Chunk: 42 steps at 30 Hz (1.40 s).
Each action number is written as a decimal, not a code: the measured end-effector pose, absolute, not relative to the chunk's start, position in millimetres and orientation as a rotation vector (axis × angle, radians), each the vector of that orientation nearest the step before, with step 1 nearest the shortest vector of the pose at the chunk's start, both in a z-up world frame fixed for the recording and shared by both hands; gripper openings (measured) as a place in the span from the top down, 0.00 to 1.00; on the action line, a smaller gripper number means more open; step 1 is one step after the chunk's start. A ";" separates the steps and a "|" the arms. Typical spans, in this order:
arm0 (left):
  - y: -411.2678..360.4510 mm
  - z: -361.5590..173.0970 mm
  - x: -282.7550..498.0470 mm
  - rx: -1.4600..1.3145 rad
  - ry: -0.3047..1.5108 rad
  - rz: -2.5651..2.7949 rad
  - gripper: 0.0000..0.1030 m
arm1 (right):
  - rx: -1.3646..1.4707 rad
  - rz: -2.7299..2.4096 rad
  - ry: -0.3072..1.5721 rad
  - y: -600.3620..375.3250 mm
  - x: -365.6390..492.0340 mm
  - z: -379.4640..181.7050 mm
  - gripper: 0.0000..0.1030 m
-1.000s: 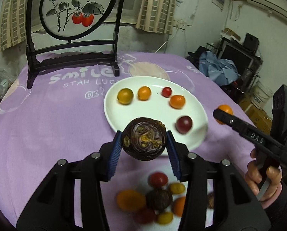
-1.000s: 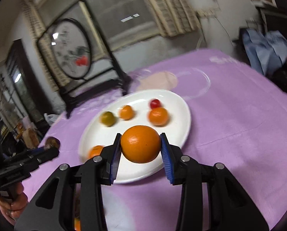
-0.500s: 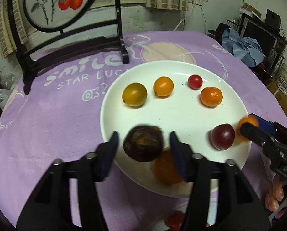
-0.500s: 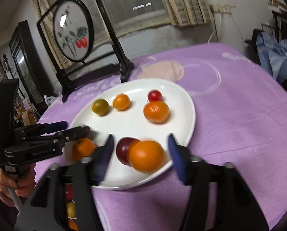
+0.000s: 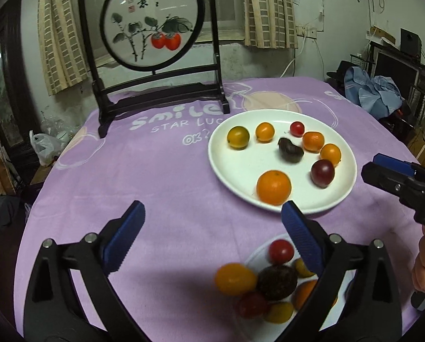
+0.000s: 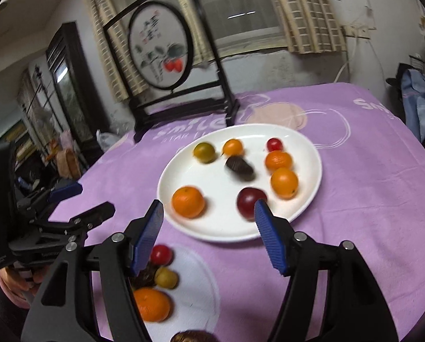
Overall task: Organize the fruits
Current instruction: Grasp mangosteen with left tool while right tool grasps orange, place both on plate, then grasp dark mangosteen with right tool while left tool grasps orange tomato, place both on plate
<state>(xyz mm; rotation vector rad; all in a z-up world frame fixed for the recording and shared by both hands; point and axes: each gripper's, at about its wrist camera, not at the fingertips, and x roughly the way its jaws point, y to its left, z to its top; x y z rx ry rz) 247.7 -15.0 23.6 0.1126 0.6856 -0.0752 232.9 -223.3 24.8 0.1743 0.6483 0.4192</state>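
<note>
A large white plate [image 5: 232,168] [image 6: 306,199] holds several fruits: a big orange [image 5: 273,187] [image 6: 188,201], a dark purple fruit [image 5: 291,150] [image 6: 239,166] blurred mid-plate, a plum [image 5: 322,173] [image 6: 250,201], small oranges and a cherry tomato [image 5: 297,128]. My left gripper [image 5: 212,229] is open and empty, above the cloth near the plate's front. My right gripper [image 6: 208,223] is open and empty, just in front of the plate. A smaller near plate [image 5: 258,256] [image 6: 196,287] holds more mixed fruit.
A black-framed round painted screen [image 5: 152,48] [image 6: 167,57] stands at the back of the purple tablecloth [image 5: 144,176]. The right gripper shows at the right edge of the left wrist view [image 5: 403,182]; the left gripper shows at the left of the right wrist view [image 6: 55,219].
Both grippers opened and pulled back. The dark purple fruit and the big orange, held a second ago, now lie on the large plate; the dark fruit is blurred, still moving.
</note>
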 end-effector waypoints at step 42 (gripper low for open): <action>62.9 -4.8 226.1 -0.101 0.802 0.013 0.03 | -0.182 0.586 0.948 -198.9 157.2 -40.3 0.59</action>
